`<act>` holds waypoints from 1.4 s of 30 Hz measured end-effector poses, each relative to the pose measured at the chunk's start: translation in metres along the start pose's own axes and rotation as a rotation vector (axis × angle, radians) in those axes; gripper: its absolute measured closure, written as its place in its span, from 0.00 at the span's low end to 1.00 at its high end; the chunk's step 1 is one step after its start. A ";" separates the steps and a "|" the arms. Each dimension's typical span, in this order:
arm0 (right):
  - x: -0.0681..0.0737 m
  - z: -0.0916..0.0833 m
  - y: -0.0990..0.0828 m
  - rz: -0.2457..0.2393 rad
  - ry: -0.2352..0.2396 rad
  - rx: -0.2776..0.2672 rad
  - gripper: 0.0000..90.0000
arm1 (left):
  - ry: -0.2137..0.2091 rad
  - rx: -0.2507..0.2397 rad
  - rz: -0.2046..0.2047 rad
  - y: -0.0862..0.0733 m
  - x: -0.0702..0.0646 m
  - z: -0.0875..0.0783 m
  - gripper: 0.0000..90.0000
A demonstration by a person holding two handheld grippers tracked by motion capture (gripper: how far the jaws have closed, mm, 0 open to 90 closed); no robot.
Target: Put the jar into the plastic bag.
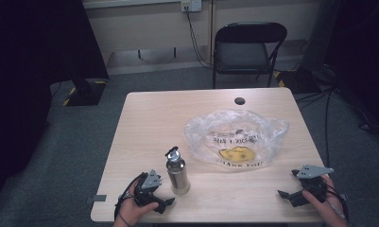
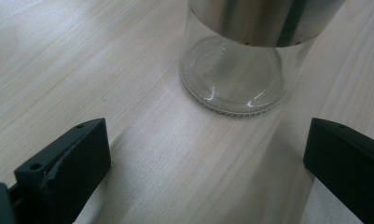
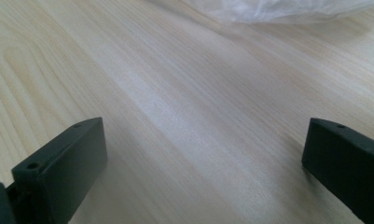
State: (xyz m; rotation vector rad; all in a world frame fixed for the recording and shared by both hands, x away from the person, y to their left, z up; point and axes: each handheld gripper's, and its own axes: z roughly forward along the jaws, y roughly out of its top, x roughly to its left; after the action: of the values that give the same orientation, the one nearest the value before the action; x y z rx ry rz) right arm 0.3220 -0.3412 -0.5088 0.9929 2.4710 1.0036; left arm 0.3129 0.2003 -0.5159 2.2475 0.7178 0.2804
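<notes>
A steel bottle (image 1: 177, 173) with a black flip cap stands upright near the table's front edge. Its clear base (image 2: 233, 84) rises just beyond my left gripper's (image 2: 205, 163) wide-apart jaws, with bare wood between them. In the high view my left gripper (image 1: 164, 203) rests on the table just left of the bottle, open. A crumpled clear plastic bag (image 1: 236, 137) with a yellow print lies mid-table. My right gripper (image 1: 284, 194) sits at the front right, open, its jaws (image 3: 203, 163) spread over bare wood, with the bag's edge (image 3: 278, 9) farther off.
The wooden table (image 1: 149, 123) has a dark cable hole (image 1: 239, 100) near its far edge. A black folding chair (image 1: 246, 47) stands behind the table. Cables (image 1: 326, 118) run over the grey carpet at the right.
</notes>
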 end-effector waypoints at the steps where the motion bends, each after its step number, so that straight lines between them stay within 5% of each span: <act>1: 0.000 0.000 0.000 0.001 -0.001 0.000 0.00 | 0.003 0.000 -0.002 0.000 0.000 0.000 0.00; 12: 0.000 0.000 0.000 0.002 -0.001 0.000 0.00 | -0.013 -0.002 -0.030 0.003 0.000 -0.001 0.02; 24: 0.000 0.000 0.000 0.003 -0.003 0.000 0.00 | -0.059 -0.087 -0.070 0.020 -0.002 -0.019 0.03; 42: 0.001 0.000 0.000 0.005 -0.005 0.000 0.00 | -0.055 -0.150 -0.080 0.046 -0.002 -0.041 0.04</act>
State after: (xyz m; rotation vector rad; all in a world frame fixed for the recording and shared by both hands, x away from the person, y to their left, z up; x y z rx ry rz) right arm 0.3215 -0.3409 -0.5087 1.0007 2.4661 1.0012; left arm 0.3136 0.1973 -0.4547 2.0714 0.7310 0.2257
